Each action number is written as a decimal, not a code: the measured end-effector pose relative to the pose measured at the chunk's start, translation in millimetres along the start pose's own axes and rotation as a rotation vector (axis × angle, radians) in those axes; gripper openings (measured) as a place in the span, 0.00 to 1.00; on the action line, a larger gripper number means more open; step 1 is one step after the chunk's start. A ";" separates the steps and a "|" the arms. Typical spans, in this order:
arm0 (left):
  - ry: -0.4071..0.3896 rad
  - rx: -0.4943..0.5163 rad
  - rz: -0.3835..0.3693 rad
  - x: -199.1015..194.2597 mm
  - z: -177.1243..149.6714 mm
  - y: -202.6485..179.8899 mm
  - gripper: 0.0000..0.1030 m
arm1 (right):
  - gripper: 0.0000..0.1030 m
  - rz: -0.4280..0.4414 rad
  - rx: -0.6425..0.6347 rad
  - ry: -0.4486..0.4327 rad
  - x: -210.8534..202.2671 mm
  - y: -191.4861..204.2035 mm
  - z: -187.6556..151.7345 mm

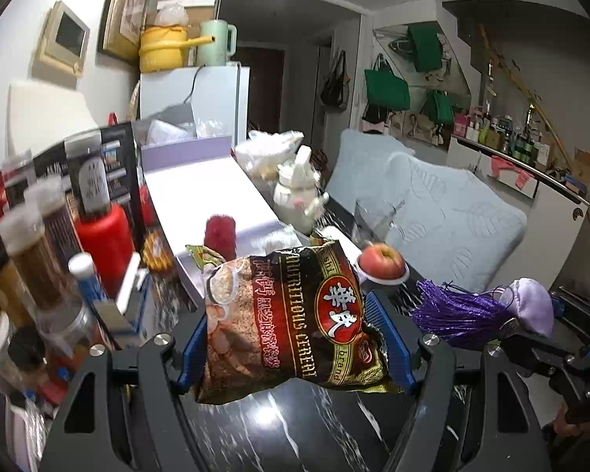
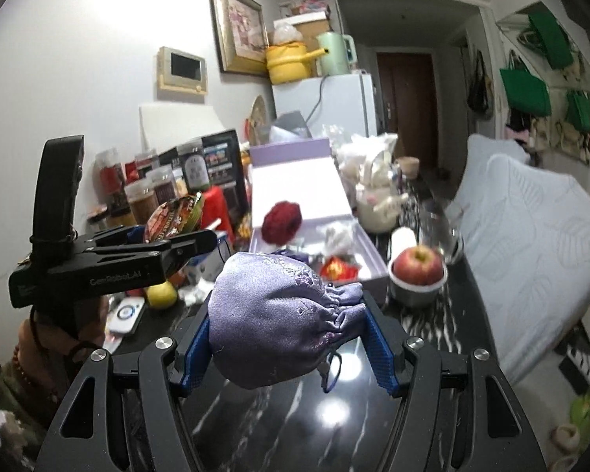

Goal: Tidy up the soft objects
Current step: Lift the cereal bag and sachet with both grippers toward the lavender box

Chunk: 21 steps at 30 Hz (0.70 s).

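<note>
Surface: black marble-patterned countertop (image 2: 279, 405), glossy, nearest the viewer in both wrist views.
Left gripper (image 1: 295, 338): blue pads pinch a cereal bag (image 1: 291, 314) by its two side edges; the bag hangs clear above the countertop.
Cereal bag: dark red and gold foil, lettering turned sideways; in the right wrist view only its top (image 2: 173, 216) shows past the black jaws at the left.
Right gripper (image 2: 295, 334): blue pads press on a lavender satin pouch (image 2: 271, 326), which bulges between them.
Pouch: drawstring neck points right, cord loop dangles below; in the left wrist view it sits at the right (image 1: 531, 306) with a purple tassel (image 1: 456, 314) fanning leftward.
Person: a hand (image 2: 78, 326) with a bead bracelet grips the left tool's handle, near left.
Apple (image 2: 419, 265): red, in a small metal bowl (image 2: 417, 291) on the countertop, just beyond the right gripper, to the right.
Open box (image 2: 303, 185): lilac and white, behind both held items; a dark red fuzzy ball (image 2: 281, 220) rests at its near left, small wrapped items at its near right.
Left side: spice jars (image 1: 31, 251) and a red bottle (image 1: 106, 244), crowded together.
Right side: pale blue quilted cushion (image 2: 531, 244).
Far: white refrigerator (image 2: 326, 102) carrying a yellow pot (image 2: 285, 63) and a green jug (image 2: 334, 53); green bags (image 1: 385, 82) hang on the far right wall.
</note>
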<state>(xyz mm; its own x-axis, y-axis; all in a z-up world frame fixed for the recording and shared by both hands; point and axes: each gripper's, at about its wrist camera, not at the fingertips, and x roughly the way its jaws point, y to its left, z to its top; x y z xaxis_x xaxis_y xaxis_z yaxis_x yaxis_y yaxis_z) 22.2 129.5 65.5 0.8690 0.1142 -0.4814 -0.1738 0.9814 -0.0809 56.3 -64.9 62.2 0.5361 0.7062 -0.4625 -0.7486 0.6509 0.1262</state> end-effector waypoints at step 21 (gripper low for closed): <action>-0.092 0.036 0.075 74.2 84.7 36.5 0.71 | 0.65 -0.008 -0.050 -0.108 70.3 -23.3 107.2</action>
<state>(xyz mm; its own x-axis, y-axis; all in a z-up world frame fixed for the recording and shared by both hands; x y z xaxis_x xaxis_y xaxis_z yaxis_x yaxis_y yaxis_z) 119.6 186.9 100.7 0.8934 0.1991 -0.4028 -0.2241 0.9745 -0.0153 153.2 -0.6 120.9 0.5788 0.7289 -0.3656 -0.7613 0.6437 0.0780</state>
